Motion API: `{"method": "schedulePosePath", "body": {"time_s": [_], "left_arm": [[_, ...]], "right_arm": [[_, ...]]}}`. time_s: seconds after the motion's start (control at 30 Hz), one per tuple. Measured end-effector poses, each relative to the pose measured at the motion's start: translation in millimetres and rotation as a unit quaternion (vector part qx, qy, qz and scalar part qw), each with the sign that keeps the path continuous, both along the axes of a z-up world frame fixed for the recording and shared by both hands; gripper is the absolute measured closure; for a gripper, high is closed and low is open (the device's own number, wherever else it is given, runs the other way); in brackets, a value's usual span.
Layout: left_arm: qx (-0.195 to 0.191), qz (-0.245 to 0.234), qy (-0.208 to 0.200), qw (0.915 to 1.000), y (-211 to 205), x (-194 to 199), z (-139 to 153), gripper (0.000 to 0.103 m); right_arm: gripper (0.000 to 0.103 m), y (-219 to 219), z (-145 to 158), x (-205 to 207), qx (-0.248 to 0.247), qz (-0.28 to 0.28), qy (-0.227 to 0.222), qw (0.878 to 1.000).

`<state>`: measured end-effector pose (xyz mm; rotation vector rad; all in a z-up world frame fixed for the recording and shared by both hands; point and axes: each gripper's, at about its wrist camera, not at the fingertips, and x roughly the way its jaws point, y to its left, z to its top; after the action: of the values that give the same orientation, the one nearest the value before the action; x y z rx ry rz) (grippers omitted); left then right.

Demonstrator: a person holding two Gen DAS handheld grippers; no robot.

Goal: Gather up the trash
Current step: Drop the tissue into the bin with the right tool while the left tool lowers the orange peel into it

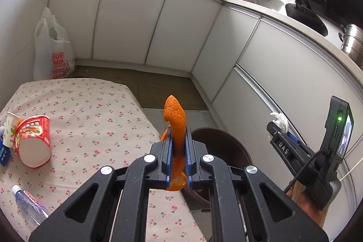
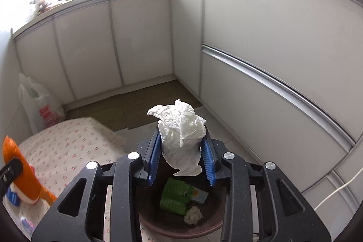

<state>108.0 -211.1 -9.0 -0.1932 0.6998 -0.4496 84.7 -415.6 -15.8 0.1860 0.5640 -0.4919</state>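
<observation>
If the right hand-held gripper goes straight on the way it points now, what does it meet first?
Most likely the grey floor tile beyond the brown bin, then the white cabinet door. The right hand-held gripper points over the bin, not into it, though depth is unclear.

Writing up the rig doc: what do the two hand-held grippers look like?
Both match: black plastic linkage arms with silver round pivot bolts, and blue ribbed pads on the fingers. The right hand-held gripper has a white "DAS" marking, a green light, a small screen and a thin black cable.
</observation>
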Motion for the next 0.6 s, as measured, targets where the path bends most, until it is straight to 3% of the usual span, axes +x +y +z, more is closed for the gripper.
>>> {"method": "schedulePosePath", "body": {"time_s": [0.13,0.23,0.3,0.43,0.6], "left_arm": [[0.004,-0.010,0.005,0.9999,-16.1,0.0,-4.5,0.094],[0.007,-0.017,0.009,0.9998,-25.9,0.9,-8.0,0.094],[0.008,-0.023,0.012,0.9996,-33.0,1.9,-9.6,0.094],[0.011,-0.032,0.017,0.9993,-44.5,4.5,-12.5,0.094],[0.015,-0.046,0.022,0.9986,-63.6,7.5,-15.3,0.093]], "right_arm": [[0.061,-18.4,-1.0,-4.8,0.008,-0.047,-0.017,0.999],[0.048,-29.0,-4.6,-6.6,0.017,-0.066,-0.019,0.997],[0.032,-37.7,-6.2,-9.7,0.023,-0.080,-0.021,0.996],[0.015,-53.3,-5.5,-17.9,0.030,-0.113,-0.030,0.993],[0.009,-73.2,-5.8,-29.4,0.045,-0.150,-0.035,0.987]]}}
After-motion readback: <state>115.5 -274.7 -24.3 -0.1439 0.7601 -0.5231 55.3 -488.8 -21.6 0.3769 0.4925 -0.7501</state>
